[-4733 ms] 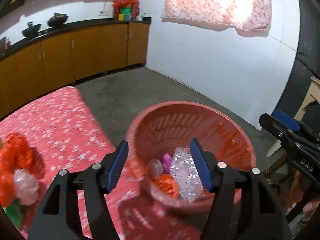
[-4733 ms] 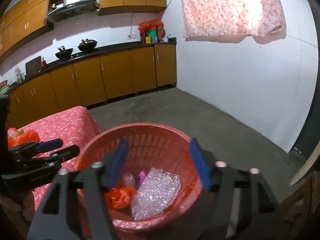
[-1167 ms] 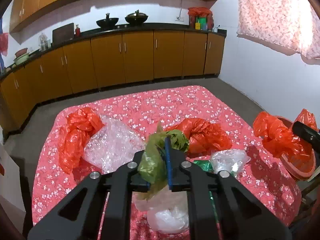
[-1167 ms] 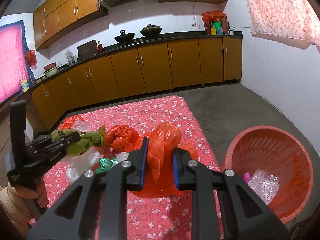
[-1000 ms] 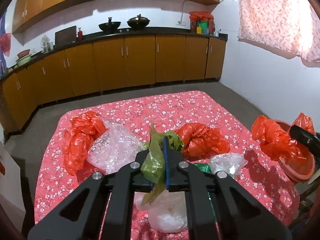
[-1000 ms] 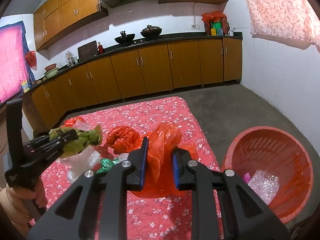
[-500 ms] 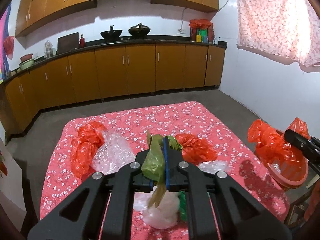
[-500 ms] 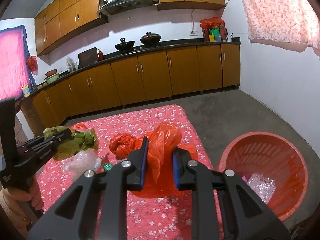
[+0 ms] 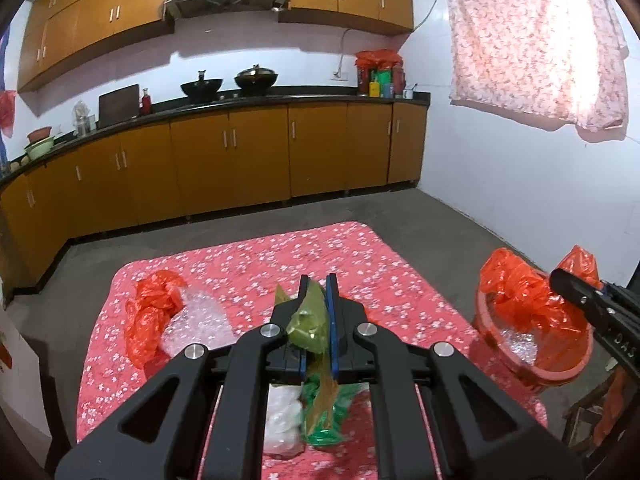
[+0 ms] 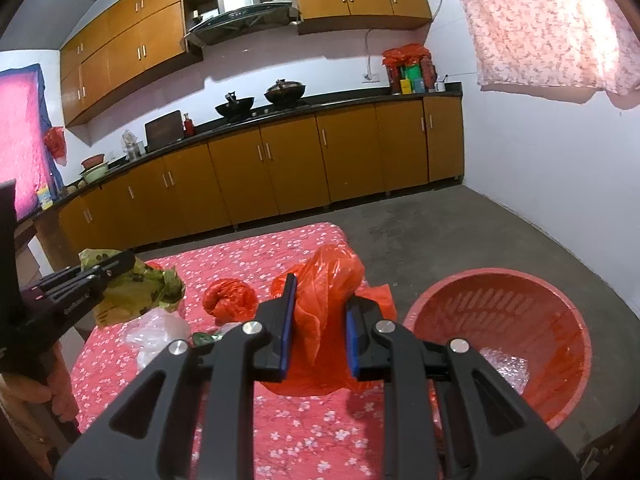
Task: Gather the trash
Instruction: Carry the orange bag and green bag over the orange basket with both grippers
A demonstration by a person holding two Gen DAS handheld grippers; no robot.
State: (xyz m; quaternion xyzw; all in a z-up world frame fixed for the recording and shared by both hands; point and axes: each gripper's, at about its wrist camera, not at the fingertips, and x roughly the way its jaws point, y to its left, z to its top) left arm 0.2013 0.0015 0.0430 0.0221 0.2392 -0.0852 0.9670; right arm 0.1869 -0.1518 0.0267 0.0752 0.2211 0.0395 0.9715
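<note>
Left gripper is clamped on a green plastic bag; right gripper grips a red plastic bag, both above the bench. Step in hand: carrying. Next, judged: swing both over the red basket and release.

Right gripper jaws clamp orange bag above desk; red basket beside, bubble wrap inside.
</note>
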